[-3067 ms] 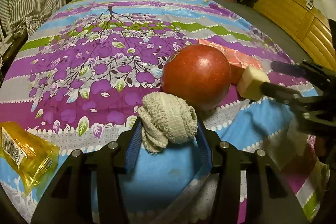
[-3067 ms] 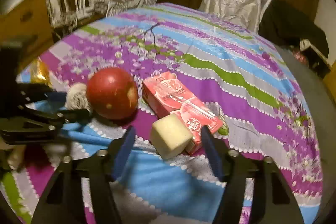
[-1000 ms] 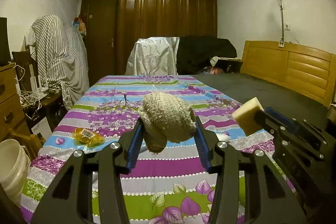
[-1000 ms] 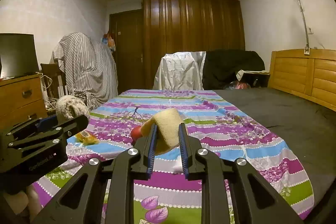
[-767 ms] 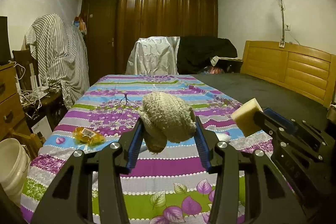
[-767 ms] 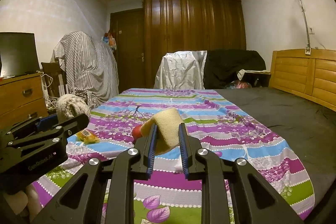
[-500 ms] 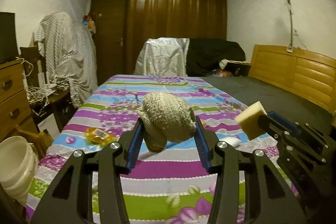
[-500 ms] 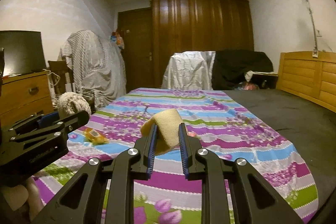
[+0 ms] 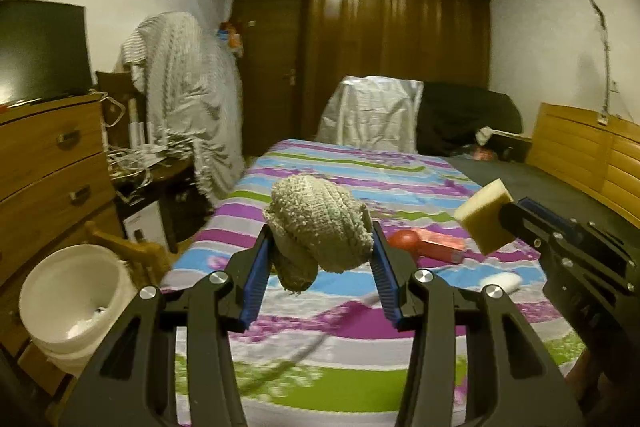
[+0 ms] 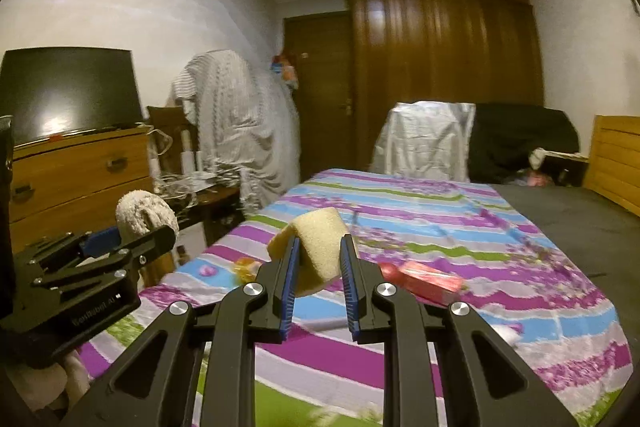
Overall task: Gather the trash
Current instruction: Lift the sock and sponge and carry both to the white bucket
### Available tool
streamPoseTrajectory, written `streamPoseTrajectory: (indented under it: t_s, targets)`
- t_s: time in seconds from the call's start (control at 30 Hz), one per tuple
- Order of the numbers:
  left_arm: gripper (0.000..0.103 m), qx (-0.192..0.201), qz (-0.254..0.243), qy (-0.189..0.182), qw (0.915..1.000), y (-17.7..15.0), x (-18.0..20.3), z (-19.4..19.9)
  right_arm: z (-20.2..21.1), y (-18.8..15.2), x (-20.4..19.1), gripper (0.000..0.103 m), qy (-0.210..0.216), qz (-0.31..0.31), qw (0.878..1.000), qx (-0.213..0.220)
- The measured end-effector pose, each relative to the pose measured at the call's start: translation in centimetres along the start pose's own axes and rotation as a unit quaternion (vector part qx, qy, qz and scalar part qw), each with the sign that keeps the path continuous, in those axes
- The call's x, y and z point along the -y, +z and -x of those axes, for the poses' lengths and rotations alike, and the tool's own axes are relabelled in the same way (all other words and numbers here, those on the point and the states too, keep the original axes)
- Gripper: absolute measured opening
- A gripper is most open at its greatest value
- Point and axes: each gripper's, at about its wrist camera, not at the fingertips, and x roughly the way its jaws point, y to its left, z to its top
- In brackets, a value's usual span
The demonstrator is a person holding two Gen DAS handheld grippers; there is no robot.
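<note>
Both views are swinging leftward compared with half a second earlier: the dresser (image 9: 52, 163) and white bucket (image 9: 72, 299) are now showing more fully at the left edge, and the bedspread (image 9: 360, 179) is sitting further right. Working left to right, the white bucket is standing on the floor beside the dresser, well apart from the bed. Next, the left gripper (image 9: 320, 259) is being held above the near end of the bed, pointing slightly downward along it, its jaws partly closed and clamping a balled knitted sock (image 9: 320, 223) between the blue pads. A red apple (image 9: 404, 239) and a red carton (image 9: 440, 247) are lying on the bedspread beyond it, touching each other. Further right, the right gripper (image 10: 318, 267) is being held at a similar height and tilt, jaws narrow and pressing on a yellow sponge block (image 10: 316, 247), which is sticking out above the fingertips.
</note>
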Motion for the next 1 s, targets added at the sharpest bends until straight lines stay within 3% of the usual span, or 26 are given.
streamPoseTrajectory:
  t_s: [0.27, 0.57, 0.73, 1.0]
  targets:
    - [0.045, -0.001, 0.031, 0.06, 0.9977, 1.0, -6.6, 0.6, -3.6, 2.5, -7.6, 0.022, 0.065, 0.029, 0.997, -0.014]
    - [0.045, -0.01, 0.068, 0.138, 0.9881, 1.6, -15.6, 1.9, -8.0, 4.9, -17.8, 0.022, 0.14, 0.052, 0.988, -0.034]
    - [0.046, -0.017, 0.084, 0.18, 0.98, 2.0, -20.9, 2.7, -11.3, 6.3, -24.3, 0.022, 0.191, 0.066, 0.977, -0.067]
    - [0.047, -0.068, 0.104, 0.232, 0.9648, 1.4, -29.3, 2.5, -19.1, 7.4, -35.1, 0.022, 0.256, 0.104, 0.95, -0.146]
